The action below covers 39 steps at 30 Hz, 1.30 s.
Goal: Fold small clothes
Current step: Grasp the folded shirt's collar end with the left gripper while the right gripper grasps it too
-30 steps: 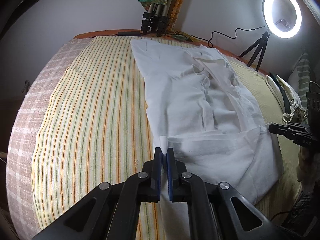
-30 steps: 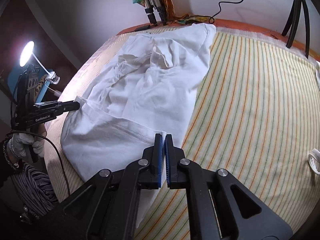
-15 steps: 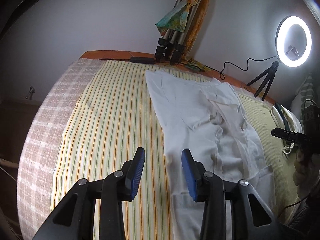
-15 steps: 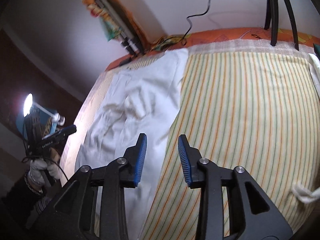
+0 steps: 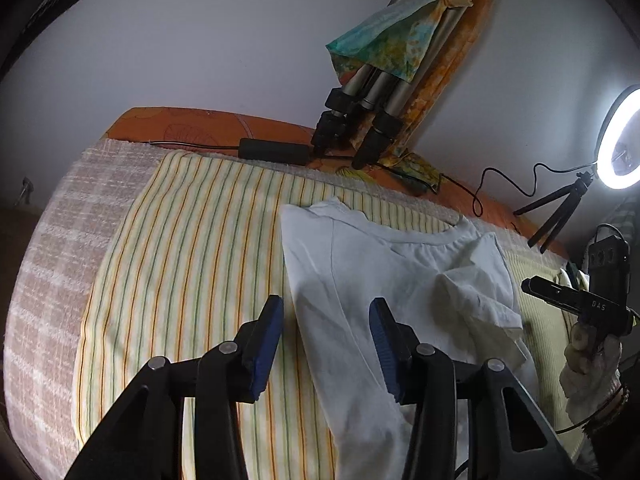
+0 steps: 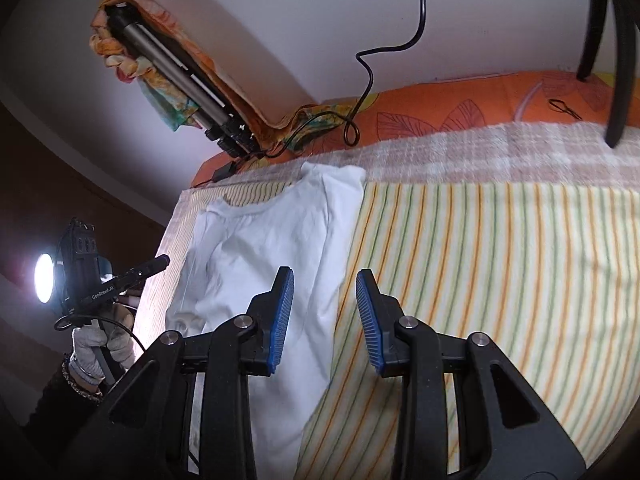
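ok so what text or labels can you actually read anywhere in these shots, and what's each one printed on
"GenRobot.AI": white lettering along the black body of the left gripper, seen from the right wrist view.
"DAS": partial white letters on the black body of the right gripper, seen from the left wrist view; the rest is too small to read.
No readable text on the white t-shirt, the striped cloth or the ring light.

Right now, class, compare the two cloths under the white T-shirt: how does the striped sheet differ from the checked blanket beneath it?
The striped sheet has thin orange and green lines on pale yellow; the checked blanket shows a pinkish-brown and white plaid. The sheet lies on top and directly carries the white T-shirt; the blanket sticks out past the sheet's edges. The blanket looks coarser, the sheet smoother. Both are spread flat.
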### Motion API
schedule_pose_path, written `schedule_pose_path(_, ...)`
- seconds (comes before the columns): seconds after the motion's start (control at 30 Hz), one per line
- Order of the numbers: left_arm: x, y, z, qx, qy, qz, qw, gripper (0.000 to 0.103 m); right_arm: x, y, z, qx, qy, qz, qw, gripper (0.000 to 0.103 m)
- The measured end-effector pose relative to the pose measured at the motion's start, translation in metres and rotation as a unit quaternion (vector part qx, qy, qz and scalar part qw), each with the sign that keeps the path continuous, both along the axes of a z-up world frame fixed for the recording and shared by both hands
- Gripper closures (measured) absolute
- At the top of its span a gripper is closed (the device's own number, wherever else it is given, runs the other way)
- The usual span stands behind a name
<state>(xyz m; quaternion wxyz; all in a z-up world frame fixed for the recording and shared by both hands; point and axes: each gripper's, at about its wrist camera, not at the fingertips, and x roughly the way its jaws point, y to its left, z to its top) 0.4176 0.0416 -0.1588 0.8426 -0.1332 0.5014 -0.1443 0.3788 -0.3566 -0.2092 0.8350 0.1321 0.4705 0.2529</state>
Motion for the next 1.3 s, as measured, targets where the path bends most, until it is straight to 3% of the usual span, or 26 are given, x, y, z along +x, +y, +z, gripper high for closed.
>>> schedule_pose_path(0.27, 0.038, -0.009, -0.026, -0.004, 0.000, -0.002, 1.0000, 0.057, 0.039, 0.010, -0.015, 0.004, 0.014, -0.001, 1.000, 0.068)
schedule_pose_path(0.47, 0.056, -0.018, -0.028, -0.011, -0.016, -0.005, 0.9998, 0.055, 0.051, 0.017, -0.019, 0.016, 0.011, -0.004, 1.000, 0.068)
schedule_pose_path(0.53, 0.059, -0.021, -0.028, 0.007, -0.021, -0.004, 0.9997, 0.085, 0.052, 0.023, -0.019, 0.009, 0.004, 0.002, 1.000, 0.073)
schedule_pose_path(0.57, 0.061, -0.022, -0.028, 0.013, -0.021, -0.005, 0.9997, 0.091, 0.052, 0.025, -0.019, 0.011, 0.003, 0.008, 1.000, 0.094)
schedule_pose_path(0.63, 0.062, -0.023, -0.027, 0.009, -0.022, -0.014, 0.9996, 0.100, 0.051, 0.028, -0.016, 0.004, -0.005, 0.008, 1.000, 0.097)
schedule_pose_path(0.9, 0.044, -0.015, 0.012, -0.035, -0.056, -0.019, 0.9976, 0.102, 0.028, 0.024, 0.023, 0.014, -0.045, 0.006, 0.999, 0.098)
schedule_pose_path(0.93, 0.041, -0.015, 0.018, -0.042, -0.077, -0.022, 0.9959, 0.102, 0.024, 0.025, 0.030, 0.013, -0.052, 0.007, 0.999, 0.098)
schedule_pose_path(1.3, -0.009, -0.010, 0.062, -0.049, -0.111, -0.026, 0.9923, 0.102, -0.034, 0.025, 0.082, 0.017, -0.088, 0.015, 0.996, 0.098)
